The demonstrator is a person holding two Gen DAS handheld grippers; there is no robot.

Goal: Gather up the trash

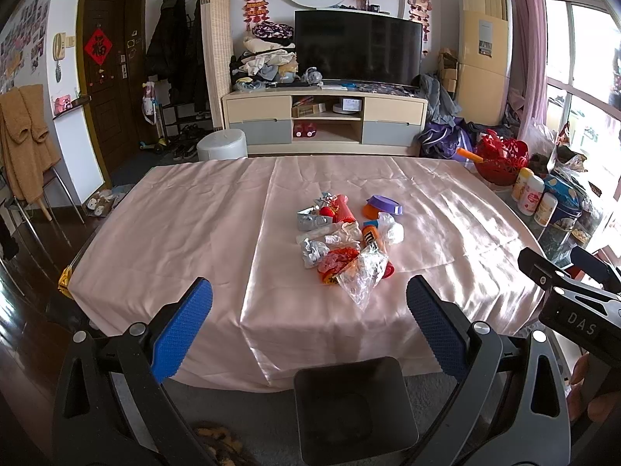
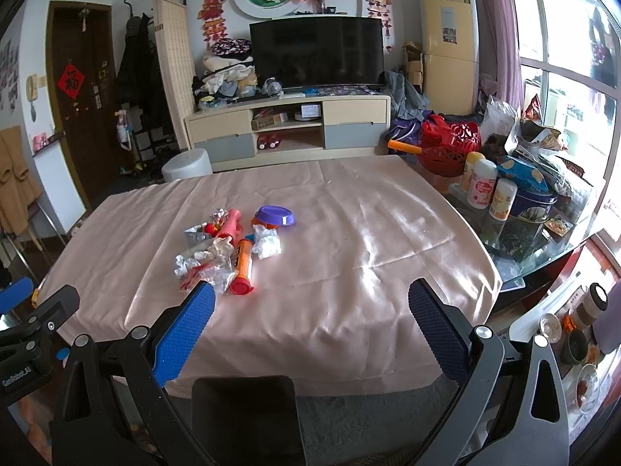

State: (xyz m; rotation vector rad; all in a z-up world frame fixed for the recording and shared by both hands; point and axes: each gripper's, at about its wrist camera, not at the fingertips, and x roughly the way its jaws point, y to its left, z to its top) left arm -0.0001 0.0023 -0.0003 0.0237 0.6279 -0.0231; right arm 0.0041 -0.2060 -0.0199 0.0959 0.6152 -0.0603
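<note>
Nearest the cameras, both grippers hung short of the near edge of the tabletop (image 1: 174, 233), above the floor. The left gripper (image 1: 309, 299) was released, its blue pads wide apart and holding nothing. The right gripper (image 2: 311, 303) was likewise spread wide and empty. A black bin (image 1: 355, 407) stood on the floor just below the near edge.

The tabletop wore a pink satin cloth (image 2: 349, 252). The trash (image 1: 345, 244) lay in a loose heap near the middle of the tabletop, apart from both grippers. Closest in the heap was a clear wrapper (image 1: 363, 275), touching a red cap (image 1: 388, 270). Beside it sat crumpled foil (image 1: 312, 252) and an orange tube (image 2: 244, 260). Behind those were white tissue (image 2: 268, 244) and a red cylinder (image 1: 343, 209). At the far side of the heap rested a purple dish (image 2: 276, 215).

Off the right edge stood white bottles (image 2: 483, 188) and a red basket (image 1: 500, 159). Farthest back was a TV (image 1: 357, 46) on a low cabinet (image 1: 326, 120).
</note>
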